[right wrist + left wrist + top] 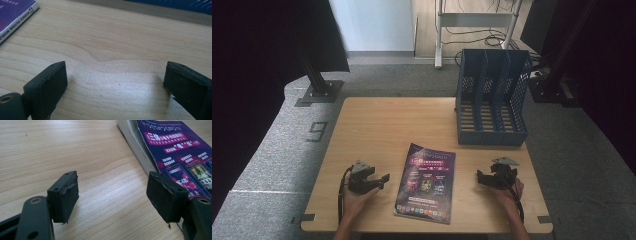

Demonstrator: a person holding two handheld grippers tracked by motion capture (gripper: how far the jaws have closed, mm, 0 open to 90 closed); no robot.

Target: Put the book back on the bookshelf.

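A purple magazine (426,182) lies flat near the table's front edge, between the two hands. My left gripper (379,181) rests on the table just left of it, open and empty, jaws pointing right toward it. In the left gripper view that gripper (112,195) has bare wood between its jaws, and the magazine (175,152) with its page edges lies close at the right. My right gripper (482,178) rests on the table to the magazine's right, open and empty. In the right gripper view that gripper (115,82) spans bare wood, with the magazine's spine corner (15,12) at the top left.
A blue three-slot file holder (493,97) stands upright at the table's (387,120) back right, its slots empty. Its blue base (175,5) runs along the top of the right gripper view. Stand bases and cables lie on the grey floor behind the table.
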